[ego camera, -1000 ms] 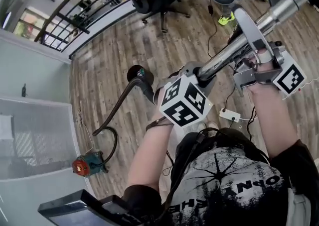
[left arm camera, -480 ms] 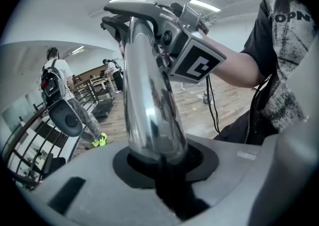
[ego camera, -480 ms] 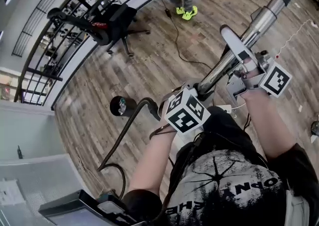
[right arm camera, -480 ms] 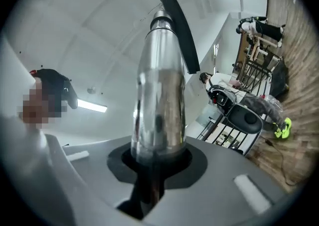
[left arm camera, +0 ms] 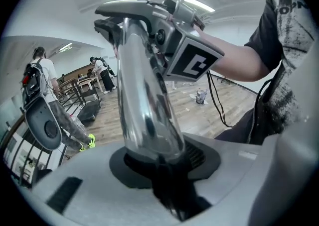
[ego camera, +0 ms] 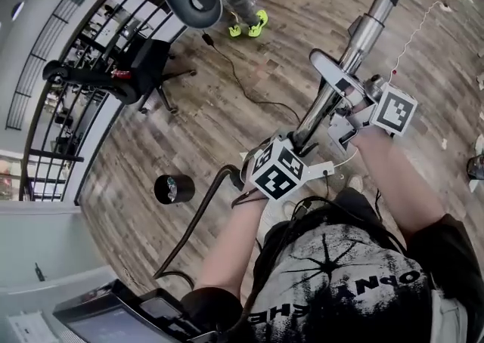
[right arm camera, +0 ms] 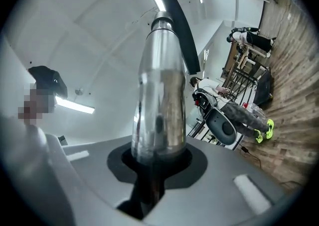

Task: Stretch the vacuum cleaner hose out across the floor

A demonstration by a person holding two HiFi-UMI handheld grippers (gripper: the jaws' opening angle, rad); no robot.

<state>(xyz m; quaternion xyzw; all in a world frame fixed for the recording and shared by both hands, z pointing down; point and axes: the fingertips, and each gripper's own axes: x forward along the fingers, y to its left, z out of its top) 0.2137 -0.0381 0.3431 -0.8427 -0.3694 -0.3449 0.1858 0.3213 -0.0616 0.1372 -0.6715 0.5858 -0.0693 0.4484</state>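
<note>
across the wood floor (ego camera: pixel 227 122), with the hose (ego camera: pixel 198 217) trailing slack toward its wall-side edge, keep right claw (right arm camera: pixel 154 165) clenched on the chrome tube (ego camera: pixel 355 47), re-clench left claw (left arm camera: pixel 164 165), jaws just opened loose around that tube, then pull steadily away.

Bare wood floor (ego camera: pixel 215 137) ahead of me: wide free lane. Black hose (ego camera: pixel 198 222) lies across floor at my left, black cylinder (ego camera: pixel 173 188) near it. Thin cable (ego camera: pixel 246 81) snakes over floor farther out. Office chair (ego camera: pixel 155 69) and railing (ego camera: pixel 64 100) close off left side. Person (ego camera: pixel 238 1) stands far ahead. Metal tube (ego camera: pixel 344 69) slants across my front. Right floor open apart from white cord (ego camera: pixel 414 32).
</note>
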